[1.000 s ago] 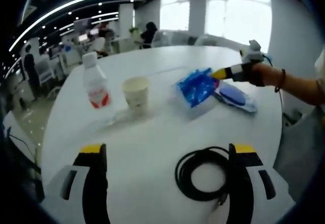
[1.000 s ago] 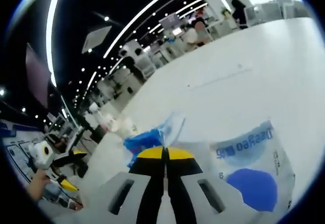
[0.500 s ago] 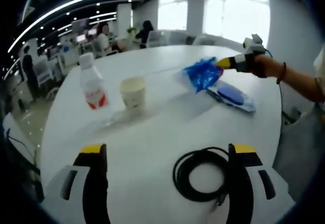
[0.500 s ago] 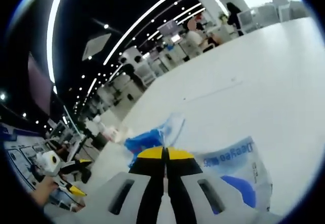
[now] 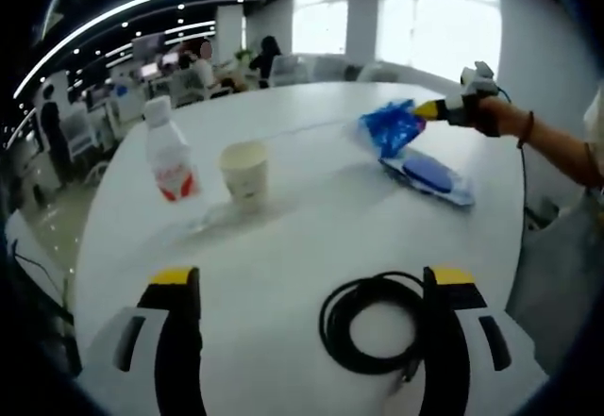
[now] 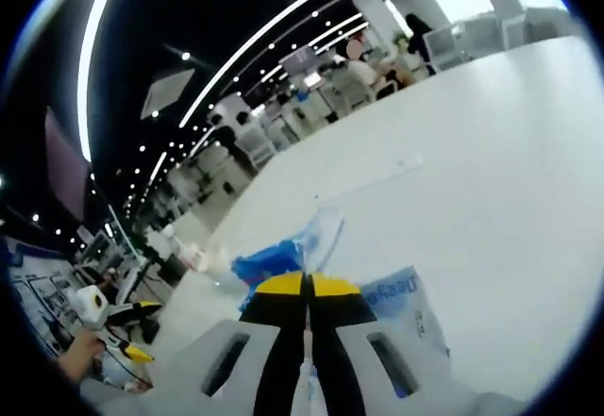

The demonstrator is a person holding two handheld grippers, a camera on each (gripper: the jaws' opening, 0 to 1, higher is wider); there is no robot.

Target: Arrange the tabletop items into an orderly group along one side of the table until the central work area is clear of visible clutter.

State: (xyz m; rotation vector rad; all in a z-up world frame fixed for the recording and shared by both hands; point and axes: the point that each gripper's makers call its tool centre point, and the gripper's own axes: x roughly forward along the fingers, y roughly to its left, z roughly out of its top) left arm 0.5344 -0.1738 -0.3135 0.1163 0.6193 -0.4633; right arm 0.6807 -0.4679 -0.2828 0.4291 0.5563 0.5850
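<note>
A: What has changed over the last second?

B: In the left gripper view the blue crinkled bag (image 5: 394, 126) has travelled from beside the pouch toward 1 o'clock, up off the desk (image 5: 311, 218), carried by the right gripper (image 5: 424, 109) in the person's hand (image 5: 491, 114).

A: Is that gripper closed?

B: Yes. In the right gripper view its 2 yellow-tipped jaws are pressed together on the clear edge of the blue crinkled bag (image 6: 274, 260), which hangs just beyond the tips of the right gripper (image 6: 305, 284).

A: And the pouch?

B: The clear pouch with the blue oval (image 5: 429, 174) lies flat at about 2 o'clock, just below the lifted bag. In the right gripper view the clear pouch with the blue oval (image 6: 401, 307) sits beside the jaws at 4 o'clock.

A: The left gripper?

B: The left gripper (image 5: 311, 289) has its jaws spread wide, holding nothing. The coiled black cable (image 5: 373, 322) lies by its right jaw. The white bottle with a red label (image 5: 170, 152) stands at 10 o'clock, the paper cup (image 5: 243, 173) just beside it.
</note>
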